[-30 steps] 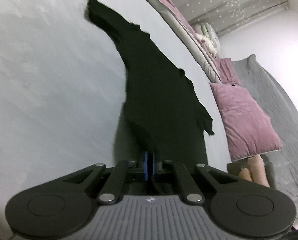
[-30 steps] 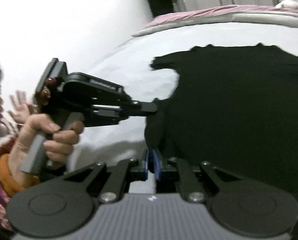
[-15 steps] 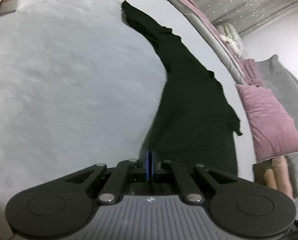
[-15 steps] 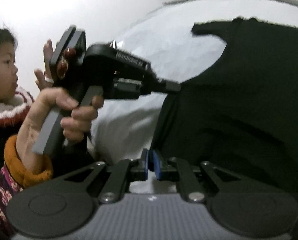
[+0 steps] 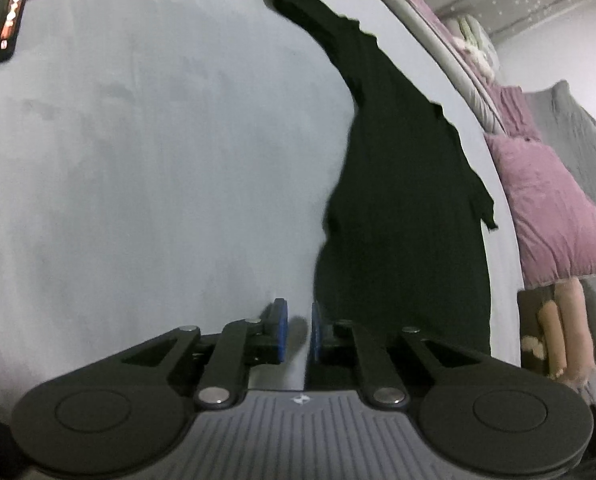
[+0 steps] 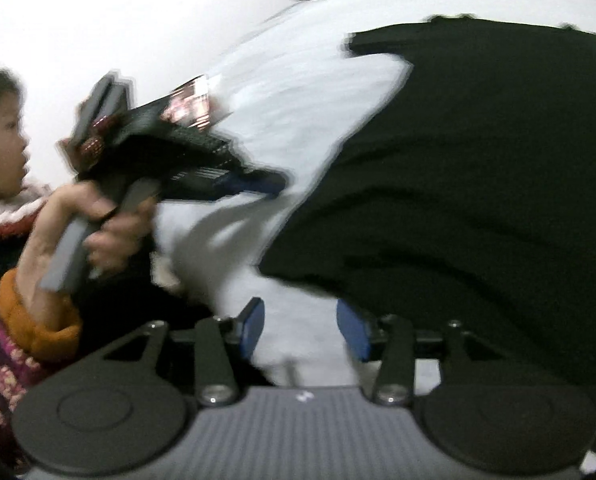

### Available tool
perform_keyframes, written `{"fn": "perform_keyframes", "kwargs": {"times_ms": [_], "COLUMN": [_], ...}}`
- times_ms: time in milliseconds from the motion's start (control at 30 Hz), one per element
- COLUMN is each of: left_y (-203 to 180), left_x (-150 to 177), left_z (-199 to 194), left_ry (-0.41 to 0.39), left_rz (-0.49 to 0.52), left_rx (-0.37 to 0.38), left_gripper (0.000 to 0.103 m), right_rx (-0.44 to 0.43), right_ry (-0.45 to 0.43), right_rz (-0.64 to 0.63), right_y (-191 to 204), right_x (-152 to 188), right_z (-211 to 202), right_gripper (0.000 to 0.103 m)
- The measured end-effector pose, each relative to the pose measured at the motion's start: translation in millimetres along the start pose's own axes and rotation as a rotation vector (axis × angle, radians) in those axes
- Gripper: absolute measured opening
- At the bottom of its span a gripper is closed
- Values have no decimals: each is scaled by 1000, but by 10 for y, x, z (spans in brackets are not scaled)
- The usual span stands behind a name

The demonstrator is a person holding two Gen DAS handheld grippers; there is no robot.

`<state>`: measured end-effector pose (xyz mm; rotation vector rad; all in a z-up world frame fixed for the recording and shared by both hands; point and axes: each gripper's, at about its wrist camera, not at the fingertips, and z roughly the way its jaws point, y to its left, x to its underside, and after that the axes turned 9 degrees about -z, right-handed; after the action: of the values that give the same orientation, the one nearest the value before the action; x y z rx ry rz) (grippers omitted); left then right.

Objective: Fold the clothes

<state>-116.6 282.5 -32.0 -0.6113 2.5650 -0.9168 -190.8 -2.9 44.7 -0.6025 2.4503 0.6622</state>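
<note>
Garment (image 5: 398, 208) on bed (image 5: 158, 160), pillow (image 5: 550, 208) right

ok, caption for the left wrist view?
Left gripper open over the pale bedsheet, beside the black shirt's hem.

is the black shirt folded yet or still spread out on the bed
Spread out, not folded. The black shirt lies flat on the bed, one sleeve stretched out in the left wrist view. Both grippers' jaws stand open, holding nothing.
</note>
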Motion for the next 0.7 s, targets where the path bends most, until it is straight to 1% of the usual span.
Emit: {"fn": "perform_keyframes", "kwargs": {"times_ms": [67,233,333,467,567,700], "left_y": [-5,-5,-19,-60,-91,-132], "left_x": [53,140,192,271,324,389], "left_z": [-12,-40,-51,-61,-66,-78], "left_ry": [21,62,80,90,94,95], "left_rz": [4,8,21,55,78,106], "left_rx": [7,21,18,1,-12,-27], "left_gripper": [17,25,27,27,27,27], "right_rx": [49,160,225,311,355,375], "right_ry": [-11,-44,-66,-99,-121,-114], "right_rz": [46,160,225,312,371,414], "right_y": [-161,-557,-799,-1025,-1160,-1309], "right_x": [88,316,545,825,951,1001], "right_z": [-141,-521,-792,-1075,-1191,-1120], "right_gripper": [44,46,49,51,52,52]}}
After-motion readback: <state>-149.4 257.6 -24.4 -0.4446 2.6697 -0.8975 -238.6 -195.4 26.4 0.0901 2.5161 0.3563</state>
